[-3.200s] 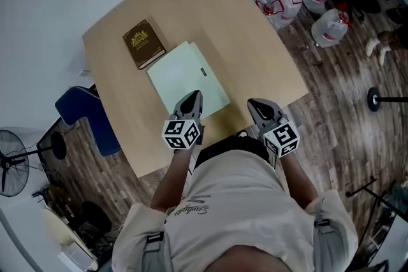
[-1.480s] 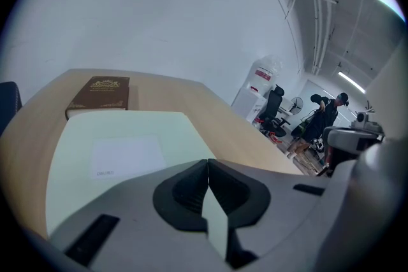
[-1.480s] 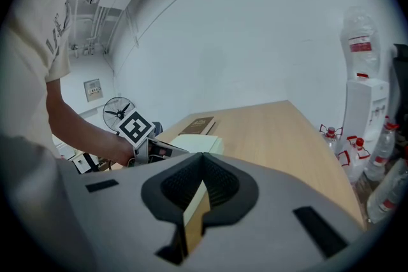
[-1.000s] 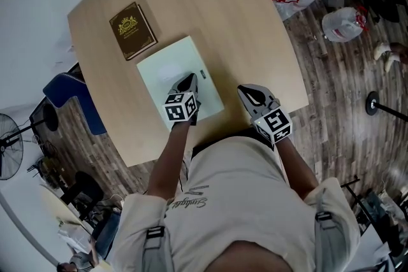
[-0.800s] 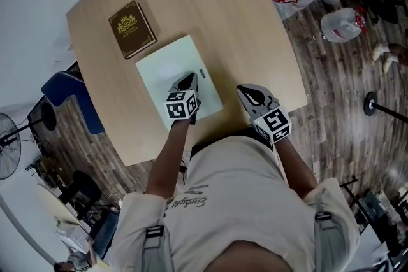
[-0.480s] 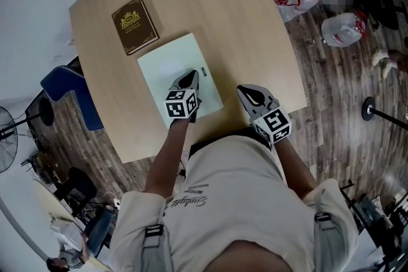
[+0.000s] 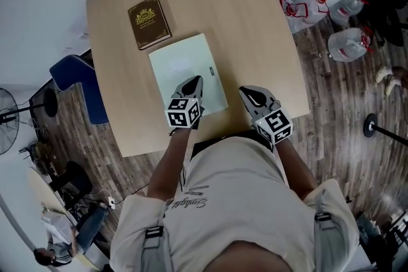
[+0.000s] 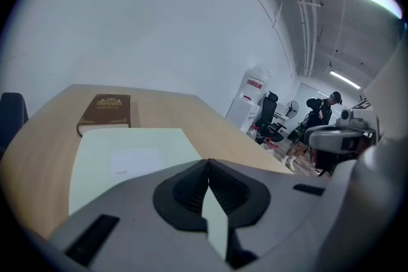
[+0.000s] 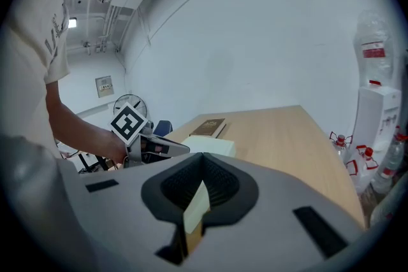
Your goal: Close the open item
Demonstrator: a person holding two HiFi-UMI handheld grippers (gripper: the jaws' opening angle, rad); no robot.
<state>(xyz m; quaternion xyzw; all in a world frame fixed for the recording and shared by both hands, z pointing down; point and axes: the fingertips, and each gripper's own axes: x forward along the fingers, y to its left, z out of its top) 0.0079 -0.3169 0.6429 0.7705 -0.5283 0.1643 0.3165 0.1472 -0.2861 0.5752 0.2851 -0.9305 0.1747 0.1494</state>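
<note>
A pale green flat folder (image 7: 185,67) lies shut on the wooden table (image 7: 255,28), with a white label on top and a small dark clasp on its right edge. It also shows in the left gripper view as the folder (image 8: 127,150). My left gripper (image 7: 194,82) hangs over its near edge with jaws together and nothing held; its jaws (image 8: 207,164) meet in a line. My right gripper (image 7: 247,93) is shut and empty over bare table to the right of the folder, also seen as the right gripper (image 9: 203,160).
A brown book (image 7: 149,21) with gold print lies shut beyond the folder's far left corner. A blue chair (image 7: 80,83) stands at the table's left. Several water bottles (image 7: 347,41) sit on the floor to the right. A fan (image 7: 6,130) is far left.
The left gripper went forward over the folder's near part, then drew back slightly to its near edge. The folder's cover, offset at first, now lies flat. The right gripper barely moved.
</note>
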